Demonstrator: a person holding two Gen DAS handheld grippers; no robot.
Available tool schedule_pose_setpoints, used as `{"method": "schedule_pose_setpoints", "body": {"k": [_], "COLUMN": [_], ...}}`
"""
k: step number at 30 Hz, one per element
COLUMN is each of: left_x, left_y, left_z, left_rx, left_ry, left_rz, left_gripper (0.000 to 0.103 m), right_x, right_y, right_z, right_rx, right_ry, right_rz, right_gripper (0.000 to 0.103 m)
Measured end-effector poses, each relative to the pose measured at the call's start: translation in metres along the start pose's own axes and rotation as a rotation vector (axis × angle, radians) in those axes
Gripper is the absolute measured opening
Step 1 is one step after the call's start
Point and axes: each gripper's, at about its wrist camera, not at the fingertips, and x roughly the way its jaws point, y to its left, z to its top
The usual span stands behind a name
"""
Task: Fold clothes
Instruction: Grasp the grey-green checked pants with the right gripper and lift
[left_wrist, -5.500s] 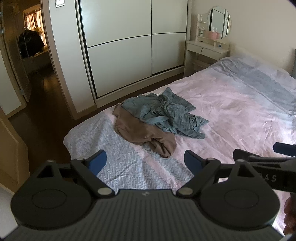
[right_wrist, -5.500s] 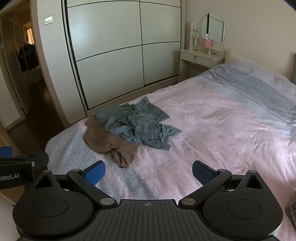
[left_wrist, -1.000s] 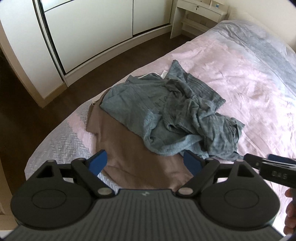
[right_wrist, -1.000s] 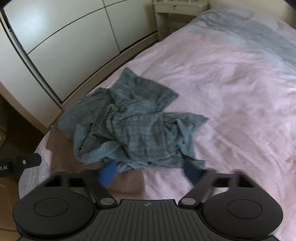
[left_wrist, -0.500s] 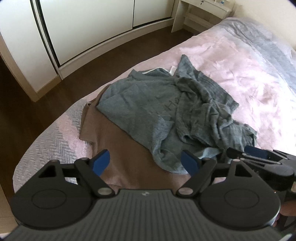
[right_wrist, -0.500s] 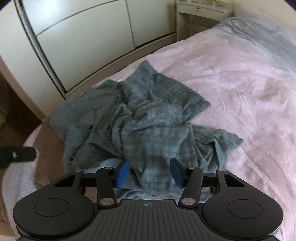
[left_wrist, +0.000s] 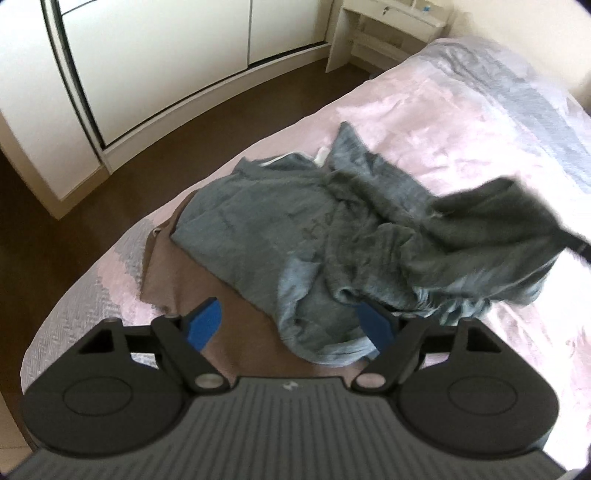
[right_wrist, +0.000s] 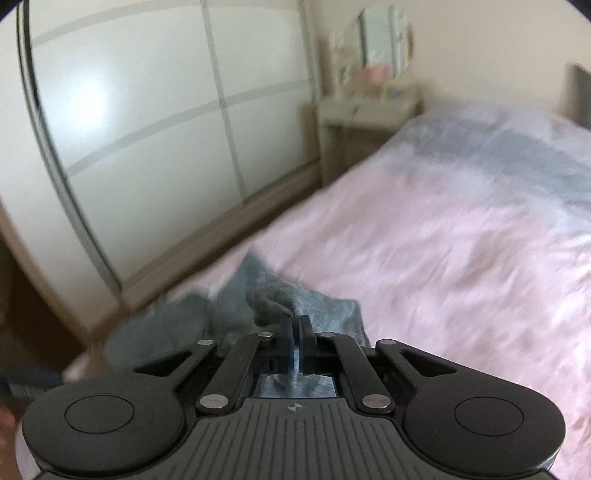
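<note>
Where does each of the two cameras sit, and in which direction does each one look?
Left wrist view: sits on the left gripper, looking down at the grey garment and brown garment on the bed; its open blue fingers show.
Right wrist view: sits on the right gripper, looking across the bed toward the wardrobe; its shut fingers show, pinching the grey garment.
Shared: bed, grey garment, wardrobe.

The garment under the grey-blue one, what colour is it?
Plain brown garment, clearest in the left wrist view.
</note>
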Motion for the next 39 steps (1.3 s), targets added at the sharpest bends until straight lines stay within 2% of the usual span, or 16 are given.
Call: {"method": "schedule_pose_setpoints", "body": {"k": [6,10,15,18,21,24,25,26,28,33,36,39], "left_x": [-0.049,-0.09,-0.145,-0.174,-0.198,-0.215,-0.22,-0.226,-0.233,-0.237,-0.239,-0.233], "left_y": [-0.024,-0.043,-0.081,-0.107,-0.131,-0.149,-0.154,-0.16,-0.167,-0.175,-0.175,-0.171], "left_z": [-0.009,-0.027,-0.064,-0.093,-0.13,-0.169,-0.182,-0.195,-0.222,-0.275,-0.288,-0.285], "left_rx": [0.033,0.049,0.095,0.119,0.137,0.153,0.158,0.164,0.174,0.202,0.221,0.251], "left_ry": [-0.069,-0.111,-0.154,-0.173,-0.174,-0.157,-0.151,-0.145,-0.125,-0.049,-0.027,-0.021], "left_rz": [-0.017,-0.034,-0.075,-0.107,-0.123,-0.112,-0.109,-0.105,-0.079,-0.046,-0.05,-0.058], "left_gripper": [0.079,0.079,0.079,0.079,0.079,0.079,0.079,0.079,0.079,0.079,0.079,0.079], "right_x": [-0.097,-0.173,-0.286,-0.348,-0.395,-0.422,-0.427,-0.432,-0.441,-0.444,-0.429,-0.415], "right_y": [-0.014,-0.021,-0.043,-0.06,-0.083,-0.107,-0.115,-0.122,-0.135,-0.133,-0.125,-0.116], "right_z": [0.038,0.051,0.054,0.046,0.027,-0.007,-0.021,-0.036,-0.067,-0.138,-0.161,-0.18], "right_rx": [0.046,0.041,0.012,-0.007,0.031,0.094,0.116,0.137,0.167,0.17,0.184,0.175], "right_ry": [-0.211,-0.318,-0.466,-0.513,-0.441,-0.318,-0.269,-0.216,-0.128,0.096,0.163,0.206], "right_rz": [0.032,0.054,0.038,0.007,-0.011,-0.035,-0.041,-0.043,-0.061,-0.089,-0.086,-0.092], "right_gripper": [0.0,0.0,0.0,0.0,0.0,0.0,0.009,0.039,0.082,0.082,0.082,0.082]}}
